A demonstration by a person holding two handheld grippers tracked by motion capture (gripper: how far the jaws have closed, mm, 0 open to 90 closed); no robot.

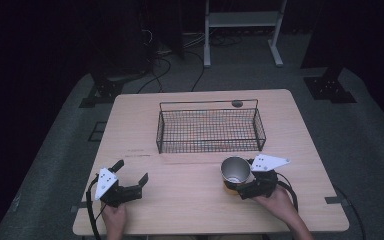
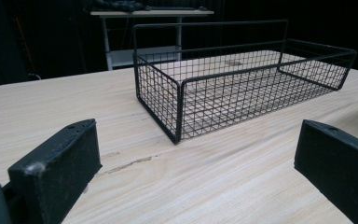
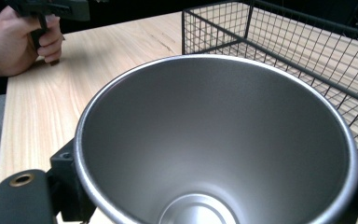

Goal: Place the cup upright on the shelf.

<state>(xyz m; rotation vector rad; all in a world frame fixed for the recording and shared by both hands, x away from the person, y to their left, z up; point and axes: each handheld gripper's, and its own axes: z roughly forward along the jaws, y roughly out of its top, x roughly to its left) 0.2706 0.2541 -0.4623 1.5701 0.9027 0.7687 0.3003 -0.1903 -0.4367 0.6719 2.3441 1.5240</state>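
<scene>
Upright, a silvery steel cup (image 3: 214, 140) (empty, matte inside) in right claw (image 1: 240, 186); left claw (image 1: 130, 176) wide.

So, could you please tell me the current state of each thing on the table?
Metal cup: upright, empty, held above the table.
Wire basket: empty, standing on the table.
Left hand-held gripper: open, holding nothing.
Right hand-held gripper: shut on the metal cup.
</scene>
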